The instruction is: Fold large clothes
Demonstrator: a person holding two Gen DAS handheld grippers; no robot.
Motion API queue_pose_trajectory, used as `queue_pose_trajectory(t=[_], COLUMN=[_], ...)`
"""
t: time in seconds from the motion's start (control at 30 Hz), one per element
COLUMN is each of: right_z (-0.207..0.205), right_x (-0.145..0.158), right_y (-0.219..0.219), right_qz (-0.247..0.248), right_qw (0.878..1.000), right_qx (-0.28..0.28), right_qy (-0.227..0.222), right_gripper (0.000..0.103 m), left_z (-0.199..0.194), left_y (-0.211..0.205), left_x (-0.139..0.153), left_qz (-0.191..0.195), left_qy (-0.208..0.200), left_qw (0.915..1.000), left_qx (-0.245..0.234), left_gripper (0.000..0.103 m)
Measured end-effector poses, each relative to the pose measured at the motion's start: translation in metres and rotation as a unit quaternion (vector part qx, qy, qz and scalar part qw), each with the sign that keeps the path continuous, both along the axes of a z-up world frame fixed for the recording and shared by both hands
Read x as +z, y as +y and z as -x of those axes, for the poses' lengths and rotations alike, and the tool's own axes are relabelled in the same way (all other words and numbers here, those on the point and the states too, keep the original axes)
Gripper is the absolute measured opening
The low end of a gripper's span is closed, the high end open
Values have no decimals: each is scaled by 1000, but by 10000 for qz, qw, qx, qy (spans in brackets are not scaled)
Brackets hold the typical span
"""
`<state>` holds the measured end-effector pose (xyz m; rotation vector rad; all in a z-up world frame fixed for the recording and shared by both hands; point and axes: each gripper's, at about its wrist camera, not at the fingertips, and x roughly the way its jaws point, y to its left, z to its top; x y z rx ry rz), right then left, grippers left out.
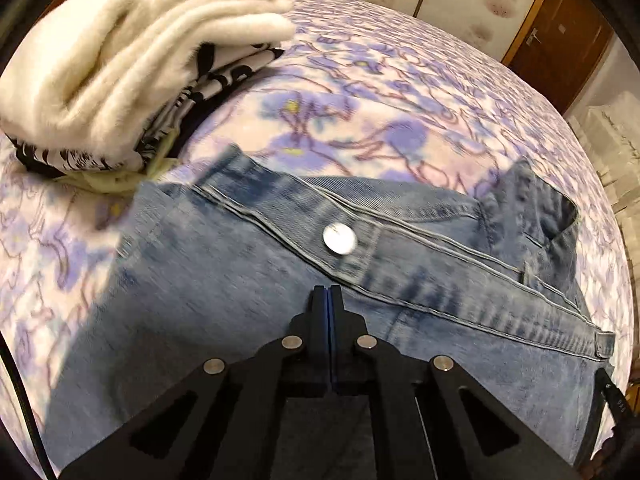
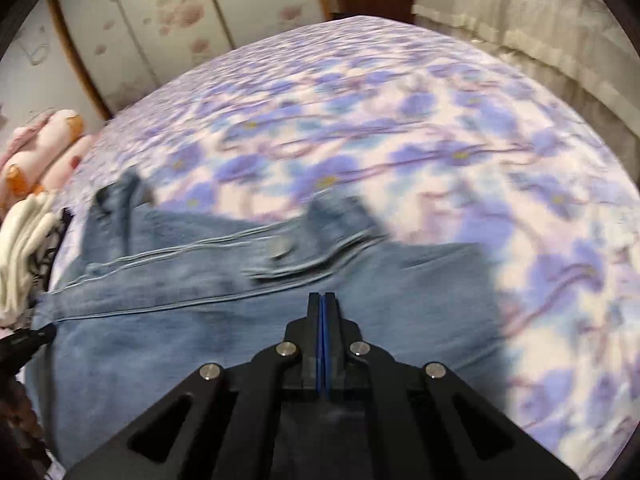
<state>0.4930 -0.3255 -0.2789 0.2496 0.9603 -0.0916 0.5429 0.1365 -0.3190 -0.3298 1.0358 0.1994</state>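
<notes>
At the left edge of the bed with the purple-flowered cover (image 1: 400, 92), a stack of folded clothes is seen, topped by a fluffy cream-white garment (image 1: 132, 36) over a black-and-white patterned piece (image 1: 208, 80). Just beside that stack, toward the near edge, lie the light blue denim jeans (image 1: 224, 280), waistband uppermost, with the round silver metal button (image 1: 339, 239) showing near the middle of the band. The jeans are spread across the near part of the bed, and part of the pile's lower layers touches their left corner.

The left claw (image 1: 329, 292) is pressed together, blue pads meeting; no cloth is seen between the tips, and it hovers over the denim below the button. The right claw (image 2: 322, 298) is likewise pressed together with nothing visibly pinched, above the same waistband region. Both views are blurred, so contact with the fabric cannot be judged.

Judged step: the jeans are being prepared for a fold, not yet gripped. For a clean fold, each claw should be spread and set on one outer corner of the waistband, both layers taken together, tension kept even so the seams stay aligned. The fold should be carried away from the stack so that it is not disturbed. To the right, the bed is bare cover.
</notes>
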Motion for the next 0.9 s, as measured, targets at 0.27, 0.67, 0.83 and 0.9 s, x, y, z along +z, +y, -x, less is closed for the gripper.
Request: queue_pose_trajectory(t=[0.27, 0.67, 0.83, 0.9], right_z=[7, 5, 3, 3], right_x=[1, -7, -2, 5], right_y=[-32, -38, -41, -39], right_qz=[172, -109, -258, -150], right_qw=[9992, 9982, 9971, 9971], right_qx=[-349, -561, -662, -686], right_qy=[86, 198, 273, 283], right_gripper=[0, 0, 0, 0], left_z=[-13, -18, -27, -27], left_y=[21, 55, 55, 54], left_x=[-1, -8, 2, 10], left_qz=[-510, -1009, -1020, -1080], left_qy=[128, 239, 387, 443], left_qw=[9982, 9933, 9917, 9911], left_qx=[301, 504, 678, 646], left_gripper=[1, 1, 1, 3])
